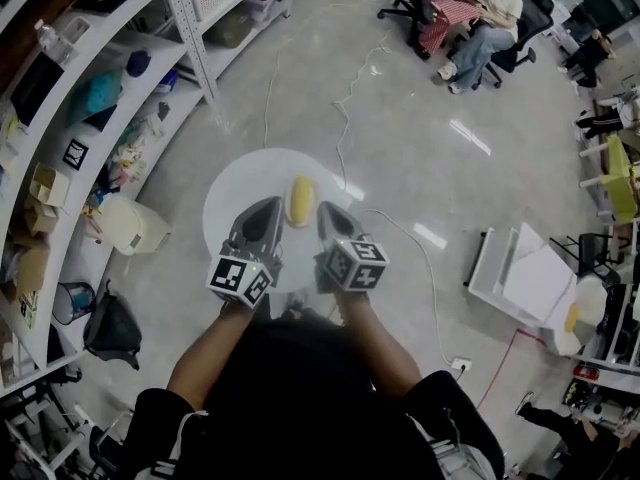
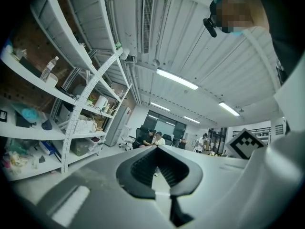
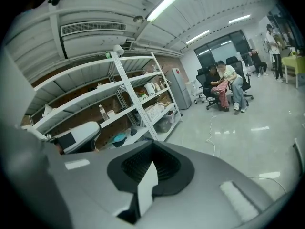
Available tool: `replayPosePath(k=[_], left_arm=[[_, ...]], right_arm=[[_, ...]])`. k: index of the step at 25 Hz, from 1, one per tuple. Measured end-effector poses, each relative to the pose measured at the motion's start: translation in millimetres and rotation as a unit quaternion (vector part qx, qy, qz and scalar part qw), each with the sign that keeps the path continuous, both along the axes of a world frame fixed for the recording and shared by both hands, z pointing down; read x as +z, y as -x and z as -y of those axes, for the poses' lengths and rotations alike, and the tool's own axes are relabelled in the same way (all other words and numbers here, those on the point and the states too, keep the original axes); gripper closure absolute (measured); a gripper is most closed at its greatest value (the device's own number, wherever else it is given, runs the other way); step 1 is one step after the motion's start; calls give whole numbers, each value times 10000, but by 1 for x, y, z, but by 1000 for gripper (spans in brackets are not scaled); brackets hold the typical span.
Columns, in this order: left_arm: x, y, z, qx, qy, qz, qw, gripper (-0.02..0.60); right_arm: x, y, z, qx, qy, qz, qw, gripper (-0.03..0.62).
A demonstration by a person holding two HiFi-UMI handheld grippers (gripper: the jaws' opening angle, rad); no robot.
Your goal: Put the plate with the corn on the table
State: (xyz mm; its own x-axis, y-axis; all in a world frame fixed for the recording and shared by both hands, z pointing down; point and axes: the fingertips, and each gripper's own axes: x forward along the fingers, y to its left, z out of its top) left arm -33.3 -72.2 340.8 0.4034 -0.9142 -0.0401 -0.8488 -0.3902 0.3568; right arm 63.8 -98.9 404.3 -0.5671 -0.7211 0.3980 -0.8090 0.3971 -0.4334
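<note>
In the head view a round white plate (image 1: 240,190) hangs over the grey floor with a yellow corn cob (image 1: 300,200) lying on it. My left gripper (image 1: 264,211) and right gripper (image 1: 328,215) both reach onto its near rim, one on each side of the corn. In the left gripper view a thin white plate edge (image 2: 162,196) is pinched between the closed dark jaws of the left gripper (image 2: 161,178). The right gripper view shows the same white plate edge (image 3: 144,190) clamped in the right gripper (image 3: 148,175). Both grippers are shut on the plate.
White shelving (image 1: 90,118) full of boxes and bins lines the left side. A cream container (image 1: 130,223) and a black bag (image 1: 112,328) sit on the floor by it. Seated people (image 1: 480,18) are far ahead, a cable (image 1: 350,98) crosses the floor, and white furniture (image 1: 530,278) stands at right.
</note>
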Motion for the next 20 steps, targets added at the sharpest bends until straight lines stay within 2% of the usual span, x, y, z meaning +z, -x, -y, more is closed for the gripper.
replayPosePath(k=[5, 11, 20], left_arm=[[-11, 2, -8, 12, -88, 22, 10000, 581], [-16, 0, -19, 40, -136, 65, 9999, 581], [-9, 4, -25, 2, -88, 112, 9999, 581]], right_arm=[[-23, 3, -6, -4, -214, 185, 9996, 585], [-58, 3, -18, 75, -712, 113, 9974, 585], [-47, 4, -30, 1, -875, 97, 9961, 585]])
